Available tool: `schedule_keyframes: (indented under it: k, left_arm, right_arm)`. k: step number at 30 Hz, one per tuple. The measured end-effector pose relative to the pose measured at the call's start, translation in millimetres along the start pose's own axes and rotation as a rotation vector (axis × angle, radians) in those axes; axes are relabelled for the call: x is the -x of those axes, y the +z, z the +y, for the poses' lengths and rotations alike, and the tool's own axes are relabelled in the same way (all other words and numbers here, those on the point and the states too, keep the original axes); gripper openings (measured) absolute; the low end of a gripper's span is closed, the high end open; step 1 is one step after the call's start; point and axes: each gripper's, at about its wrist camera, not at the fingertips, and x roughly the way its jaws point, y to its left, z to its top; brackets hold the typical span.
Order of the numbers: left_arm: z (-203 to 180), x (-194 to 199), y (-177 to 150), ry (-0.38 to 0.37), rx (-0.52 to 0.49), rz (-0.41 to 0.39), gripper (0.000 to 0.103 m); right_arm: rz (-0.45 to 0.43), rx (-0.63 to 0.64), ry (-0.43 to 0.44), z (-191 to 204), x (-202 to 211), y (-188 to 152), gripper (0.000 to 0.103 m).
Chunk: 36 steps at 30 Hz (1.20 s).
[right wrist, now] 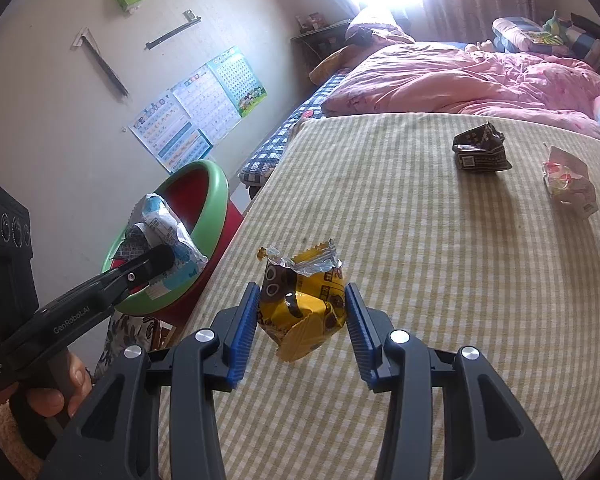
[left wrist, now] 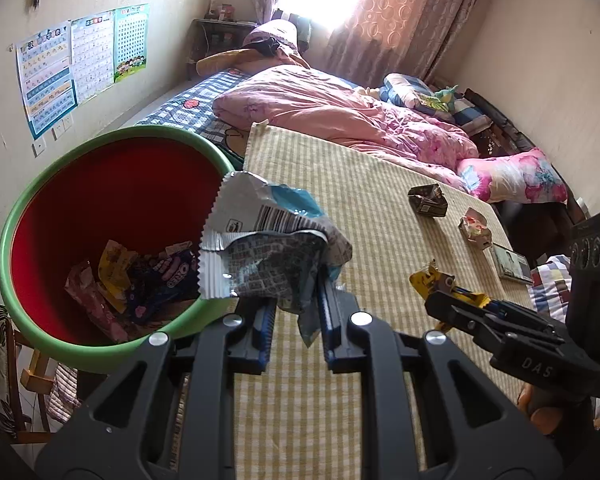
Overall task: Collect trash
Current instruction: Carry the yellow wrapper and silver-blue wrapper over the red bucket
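Observation:
My left gripper point(left wrist: 296, 296) is shut on a crumpled silver and blue wrapper point(left wrist: 268, 240), held at the right rim of a red bin with a green rim point(left wrist: 148, 131). Several wrappers lie at the bin's bottom. In the right wrist view the same left gripper point(right wrist: 166, 258) and its wrapper point(right wrist: 160, 220) hang over the bin's near rim point(right wrist: 220, 188). My right gripper point(right wrist: 302, 296) is shut on a yellow snack wrapper point(right wrist: 300, 308), lifted just above the checked cloth. From the left wrist view, the right gripper point(left wrist: 436, 292) shows at the right with that yellow wrapper point(left wrist: 424, 276).
A yellow checked cloth point(right wrist: 420, 260) covers the table. On it lie a dark crushed carton point(right wrist: 480, 148), a pink and white wrapper point(right wrist: 568, 180) and a flat card point(left wrist: 512, 264) near the right edge. A bed with a pink quilt point(left wrist: 340, 112) stands behind. Posters hang on the left wall.

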Motion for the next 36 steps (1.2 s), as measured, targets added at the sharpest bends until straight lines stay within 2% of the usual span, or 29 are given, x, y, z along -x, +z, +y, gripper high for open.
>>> schedule_keyframes:
  k: [36]
  left_arm:
    - [40.9,19.5,7.4,-0.013,0.011,-0.028,0.018]
  right_arm:
    - [-0.014,0.017,-0.008,38.2,-15.2,5.2,0.042]
